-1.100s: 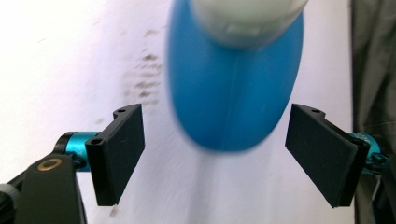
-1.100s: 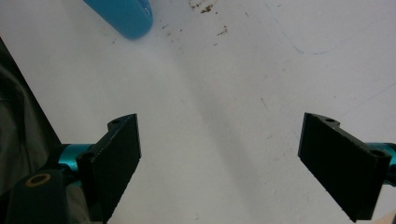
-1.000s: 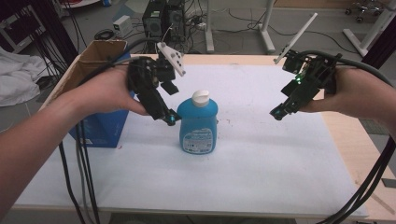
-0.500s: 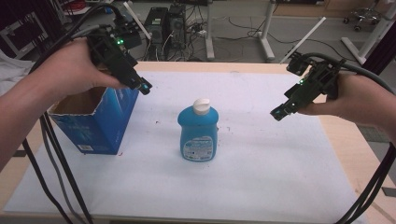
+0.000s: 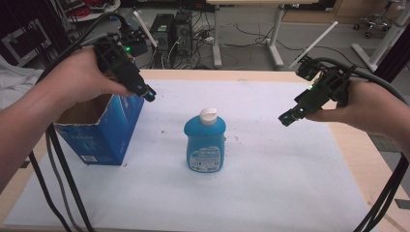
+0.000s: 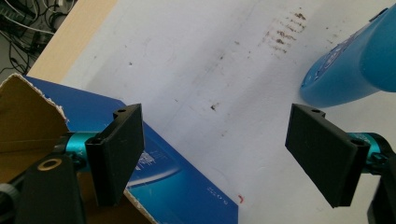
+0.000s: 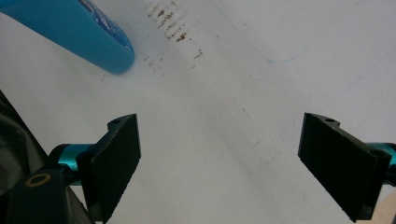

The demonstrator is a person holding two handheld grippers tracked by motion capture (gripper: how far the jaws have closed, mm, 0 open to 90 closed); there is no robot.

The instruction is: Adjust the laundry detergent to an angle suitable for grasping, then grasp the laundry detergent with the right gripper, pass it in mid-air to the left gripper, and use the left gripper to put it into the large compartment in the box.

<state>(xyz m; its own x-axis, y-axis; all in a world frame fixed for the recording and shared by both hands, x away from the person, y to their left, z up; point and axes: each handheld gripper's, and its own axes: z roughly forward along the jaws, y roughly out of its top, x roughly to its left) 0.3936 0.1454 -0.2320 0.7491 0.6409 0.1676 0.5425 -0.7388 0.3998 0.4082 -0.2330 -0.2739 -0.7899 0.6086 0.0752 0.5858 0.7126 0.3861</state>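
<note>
A blue bottle (image 5: 205, 145) with a white cap stands upright in the middle of the white sheet; its base shows in the left gripper view (image 6: 355, 65) and the right gripper view (image 7: 74, 32). An open blue cardboard box (image 5: 104, 128) (image 6: 154, 172) stands at the left. My left gripper (image 5: 149, 94) (image 6: 219, 154) hangs open above the box's right edge with nothing between its jaws. To the right of the bottle my right gripper (image 5: 286, 118) (image 7: 224, 163) is held in the air, open and empty.
A white sheet (image 5: 270, 193) covers the wooden table (image 5: 358, 159). Black cables trail from both grippers over the table's sides. Table legs, computer cases and wiring stand on the floor beyond the far edge.
My left gripper moved from beside the bottle up and to the left, over the blue box, then held still. The right gripper stayed where it was.
</note>
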